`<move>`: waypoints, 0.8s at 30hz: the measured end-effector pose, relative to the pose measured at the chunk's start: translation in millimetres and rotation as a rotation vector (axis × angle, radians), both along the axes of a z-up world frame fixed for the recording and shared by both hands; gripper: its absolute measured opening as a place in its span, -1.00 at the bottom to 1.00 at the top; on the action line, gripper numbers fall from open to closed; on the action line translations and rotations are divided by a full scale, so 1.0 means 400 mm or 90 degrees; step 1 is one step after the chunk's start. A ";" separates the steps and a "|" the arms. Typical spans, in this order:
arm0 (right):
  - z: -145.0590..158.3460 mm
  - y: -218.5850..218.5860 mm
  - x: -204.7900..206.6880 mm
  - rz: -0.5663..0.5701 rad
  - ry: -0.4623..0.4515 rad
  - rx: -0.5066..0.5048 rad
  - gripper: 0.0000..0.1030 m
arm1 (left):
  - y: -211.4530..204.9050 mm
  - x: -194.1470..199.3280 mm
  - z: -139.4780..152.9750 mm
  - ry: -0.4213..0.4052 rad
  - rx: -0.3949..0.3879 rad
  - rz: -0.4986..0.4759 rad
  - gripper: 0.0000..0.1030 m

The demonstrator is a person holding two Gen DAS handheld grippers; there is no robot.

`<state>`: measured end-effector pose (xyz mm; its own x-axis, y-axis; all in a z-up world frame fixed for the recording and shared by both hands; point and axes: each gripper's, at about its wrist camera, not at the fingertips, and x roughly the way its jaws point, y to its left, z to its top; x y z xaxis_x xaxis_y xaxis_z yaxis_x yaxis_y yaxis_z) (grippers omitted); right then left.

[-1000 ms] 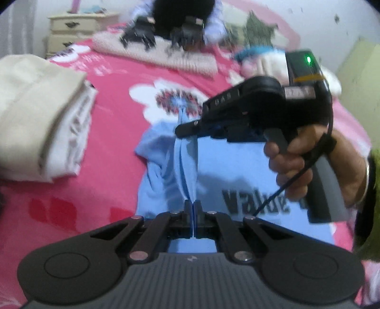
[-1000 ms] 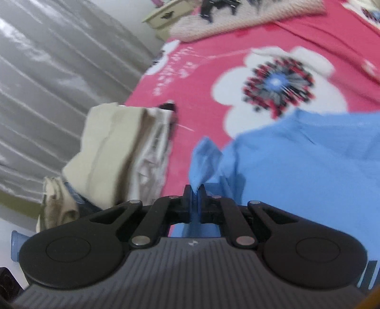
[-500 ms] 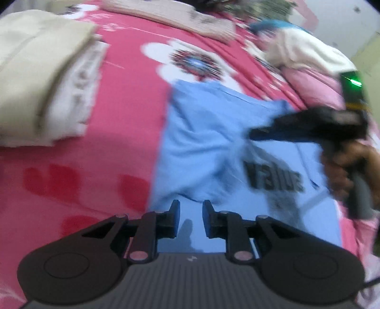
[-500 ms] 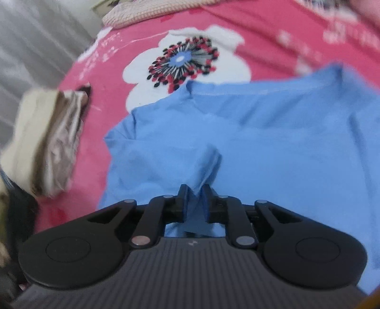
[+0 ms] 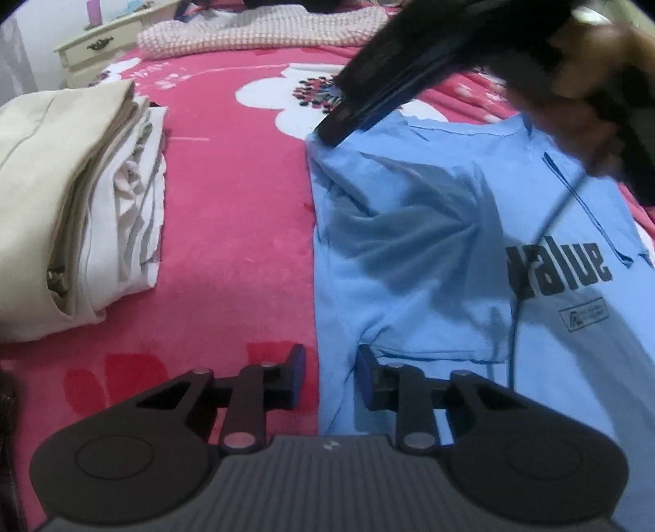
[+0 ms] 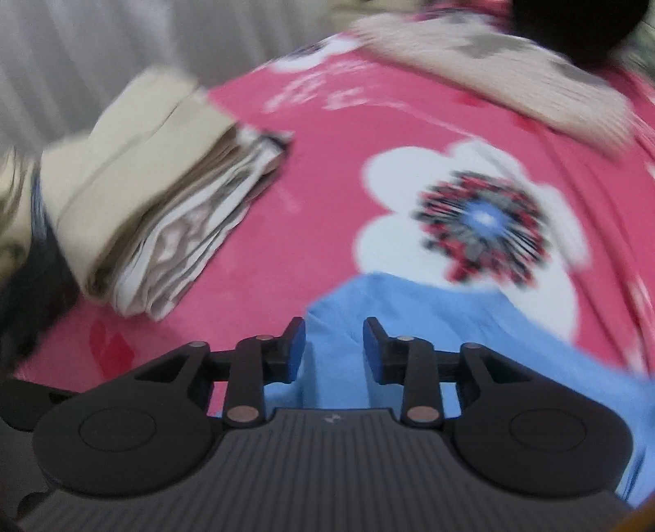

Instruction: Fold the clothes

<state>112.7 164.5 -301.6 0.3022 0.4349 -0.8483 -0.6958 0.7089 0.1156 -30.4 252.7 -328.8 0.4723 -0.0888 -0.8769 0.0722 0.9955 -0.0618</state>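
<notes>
A light blue T-shirt (image 5: 430, 253) with dark "value" lettering lies flat on the pink flowered bedspread (image 5: 237, 213), its left sleeve folded inward over the body. My left gripper (image 5: 326, 370) is open and empty, low over the shirt's left edge. My right gripper (image 6: 335, 348) is open and empty over the shirt's upper left corner (image 6: 409, 311). In the left wrist view the right gripper (image 5: 339, 131) reaches in from the top right, its tip at that corner.
A stack of folded cream and white clothes (image 5: 69, 196) lies left of the shirt; it also shows in the right wrist view (image 6: 155, 221). A beige knitted garment (image 5: 262, 28) lies at the bed's far end. A cream nightstand (image 5: 98, 45) stands beyond.
Both grippers let go of the blue sleeve and opened. The sleeve now lies folded over the shirt. The right gripper moved to the shirt's upper left corner.
</notes>
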 end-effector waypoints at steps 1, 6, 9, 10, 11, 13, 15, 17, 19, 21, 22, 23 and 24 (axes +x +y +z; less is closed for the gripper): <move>-0.013 0.025 0.007 0.018 -0.004 -0.024 -0.39 | -0.002 -0.004 0.001 -0.004 0.003 0.004 -0.70; -0.067 0.056 0.047 0.007 0.003 -0.077 -0.95 | 0.020 -0.039 0.011 -0.041 -0.023 0.077 -0.90; -0.039 -0.007 0.072 -0.071 0.031 0.040 -0.95 | 0.037 -0.063 0.006 -0.049 -0.038 0.109 -0.92; -0.045 -0.018 0.076 -0.086 0.045 0.067 -0.95 | 0.040 -0.068 0.003 -0.050 -0.038 0.116 -0.94; -0.052 -0.030 0.079 -0.102 0.058 0.095 -0.95 | 0.044 -0.074 0.000 -0.051 -0.038 0.123 -0.94; -0.067 -0.042 0.082 -0.116 0.076 0.144 -0.95 | 0.054 -0.084 -0.002 -0.051 -0.045 0.143 -0.96; -0.082 -0.040 0.089 -0.120 0.101 0.204 -0.95 | 0.069 -0.092 -0.004 -0.045 -0.051 0.171 -0.97; -0.102 -0.032 0.102 -0.125 0.128 0.239 -0.92 | 0.087 -0.100 -0.012 -0.032 -0.060 0.199 -0.98; -0.134 -0.023 0.119 -0.137 0.156 0.252 -0.88 | 0.100 -0.108 -0.018 -0.024 -0.061 0.216 -0.98; -0.168 -0.025 0.145 -0.167 0.185 0.257 -0.87 | 0.104 -0.113 -0.016 -0.022 -0.055 0.217 -0.98; -0.177 -0.034 0.158 -0.188 0.203 0.278 -0.87 | 0.104 -0.114 -0.015 -0.024 -0.051 0.222 -0.98; -0.183 -0.045 0.170 -0.209 0.218 0.297 -0.87 | 0.105 -0.114 -0.014 -0.023 -0.048 0.219 -0.98; -0.176 -0.059 0.177 -0.231 0.220 0.315 -0.85 | 0.105 -0.114 -0.013 -0.022 -0.045 0.217 -0.98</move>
<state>183.5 140.9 -372.1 0.2503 0.7167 -0.6509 -0.2901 0.6969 0.6558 -76.2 294.7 -333.9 0.5151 0.0192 -0.8569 -0.2605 0.9560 -0.1351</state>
